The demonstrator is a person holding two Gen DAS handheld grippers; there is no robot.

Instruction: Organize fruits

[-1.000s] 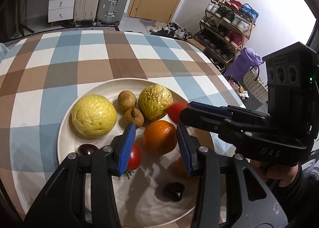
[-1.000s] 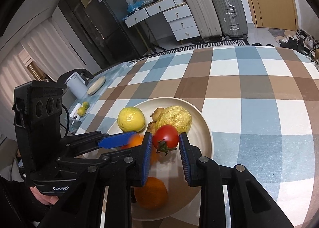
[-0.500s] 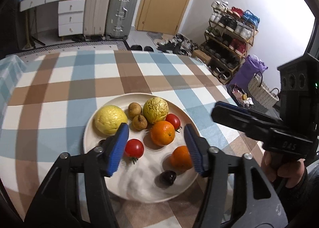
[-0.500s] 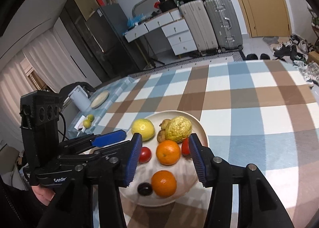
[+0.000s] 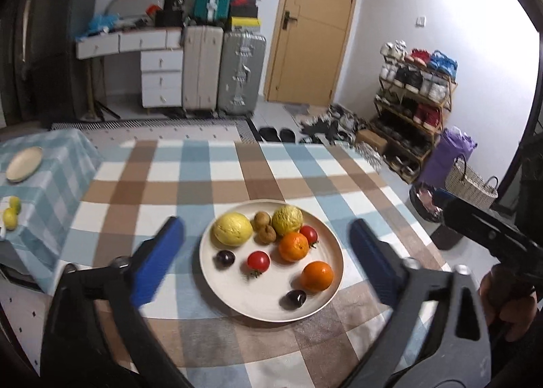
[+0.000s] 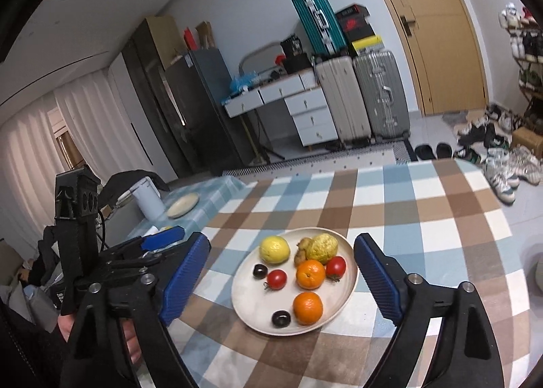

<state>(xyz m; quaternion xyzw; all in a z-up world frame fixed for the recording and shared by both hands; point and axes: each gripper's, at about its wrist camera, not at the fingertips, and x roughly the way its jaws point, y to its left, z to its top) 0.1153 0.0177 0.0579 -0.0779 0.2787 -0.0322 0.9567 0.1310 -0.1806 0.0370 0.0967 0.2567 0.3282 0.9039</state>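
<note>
A cream plate [image 5: 251, 315] [image 6: 258, 323] on the checked table holds a yellow citrus [image 5: 232, 233], a bumpy yellow-green fruit [image 5: 286, 220], two oranges [image 5: 293, 246] [image 5: 316, 275], two tomatoes [image 5: 258, 260] [image 5: 309, 234], two dark plums [image 5: 225, 257] and small brown fruits [image 5: 263, 220]. My left gripper [image 5: 266, 232] hovers above and short of the plate, its jaws opening wide with nothing held. My right gripper [image 6: 281, 242] hangs likewise, jaws opening and empty. Each gripper shows at the edge of the other's view.
A lower side table at the left carries a small plate [image 5: 23, 164], two yellow-green fruits [image 5: 10, 213] and a white kettle [image 6: 147, 201]. Past the table's right edge stand a dark bin [image 5: 424, 205] and a wicker basket [image 5: 470, 181]. Suitcases and drawers line the far wall.
Both grippers have risen and drawn back from the plate while their jaws spread wide. The tomatoes that were at their pads now lie on the plate.
</note>
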